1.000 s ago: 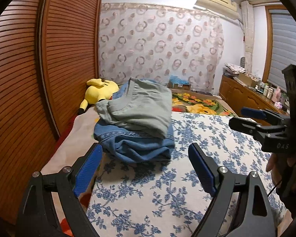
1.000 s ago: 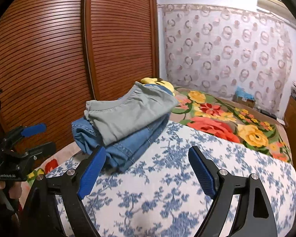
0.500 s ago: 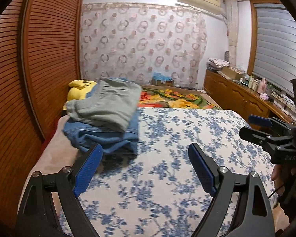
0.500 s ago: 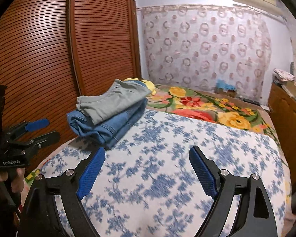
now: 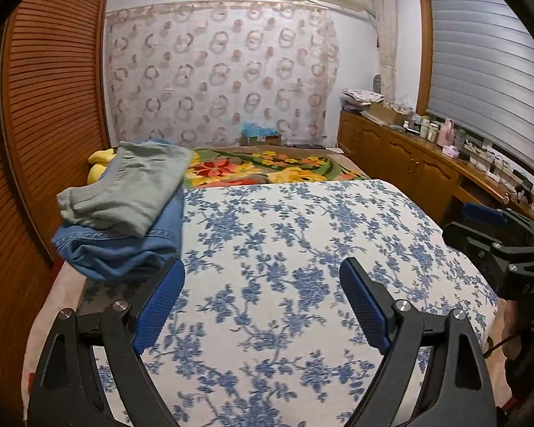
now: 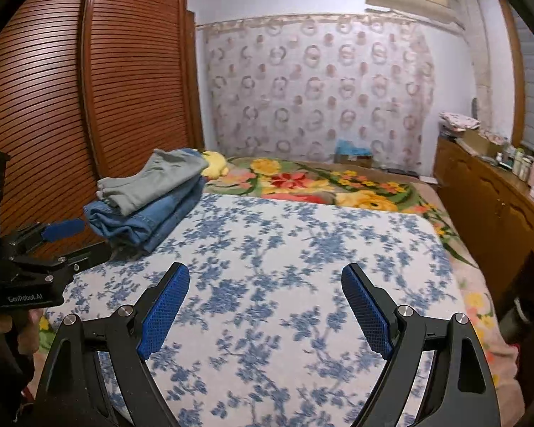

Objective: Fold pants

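We hold the left gripper (image 5: 261, 300) and right gripper (image 6: 265, 304) released and empty over the floral sheet (image 5: 302, 235), with folded grey pants (image 5: 131, 185) stacked on folded jeans (image 5: 124, 245) at the bed's left edge, so folding appears finished

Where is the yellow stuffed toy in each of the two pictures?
Left wrist view: the yellow stuffed toy peeks out at the left, behind the stack of folded pants, mostly hidden.
Right wrist view: the toy shows left of centre, just right of the stack's far end, on the flowered blanket's edge.
Shared landmark: the grey pants lying on top of the blue jeans.
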{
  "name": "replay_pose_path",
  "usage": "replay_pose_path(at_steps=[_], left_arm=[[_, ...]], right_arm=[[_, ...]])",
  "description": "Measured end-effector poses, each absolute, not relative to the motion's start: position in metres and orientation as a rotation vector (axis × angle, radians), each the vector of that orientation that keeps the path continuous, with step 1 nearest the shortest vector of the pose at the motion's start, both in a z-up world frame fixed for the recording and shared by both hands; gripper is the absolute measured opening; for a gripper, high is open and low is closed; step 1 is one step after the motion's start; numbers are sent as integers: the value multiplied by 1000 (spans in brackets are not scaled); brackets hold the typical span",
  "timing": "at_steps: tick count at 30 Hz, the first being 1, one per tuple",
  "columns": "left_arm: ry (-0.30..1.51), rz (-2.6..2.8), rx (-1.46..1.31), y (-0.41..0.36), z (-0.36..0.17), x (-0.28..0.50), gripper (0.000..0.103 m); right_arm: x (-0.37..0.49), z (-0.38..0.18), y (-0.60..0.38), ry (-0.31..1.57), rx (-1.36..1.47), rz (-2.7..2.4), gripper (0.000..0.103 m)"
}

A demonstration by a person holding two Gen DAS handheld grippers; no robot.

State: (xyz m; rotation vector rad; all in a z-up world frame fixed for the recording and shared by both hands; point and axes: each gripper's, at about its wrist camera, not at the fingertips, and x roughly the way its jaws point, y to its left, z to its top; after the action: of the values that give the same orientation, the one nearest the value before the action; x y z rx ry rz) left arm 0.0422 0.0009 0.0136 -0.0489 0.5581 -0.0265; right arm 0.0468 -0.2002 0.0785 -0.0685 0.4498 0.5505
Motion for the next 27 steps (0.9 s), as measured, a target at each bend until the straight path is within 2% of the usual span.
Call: replay_pose_path(at_steps=[27], left_arm=[[425,-78,-23,-31,86,31,89]], right_arm=[[15,114,-227,345,-5,440,89]])
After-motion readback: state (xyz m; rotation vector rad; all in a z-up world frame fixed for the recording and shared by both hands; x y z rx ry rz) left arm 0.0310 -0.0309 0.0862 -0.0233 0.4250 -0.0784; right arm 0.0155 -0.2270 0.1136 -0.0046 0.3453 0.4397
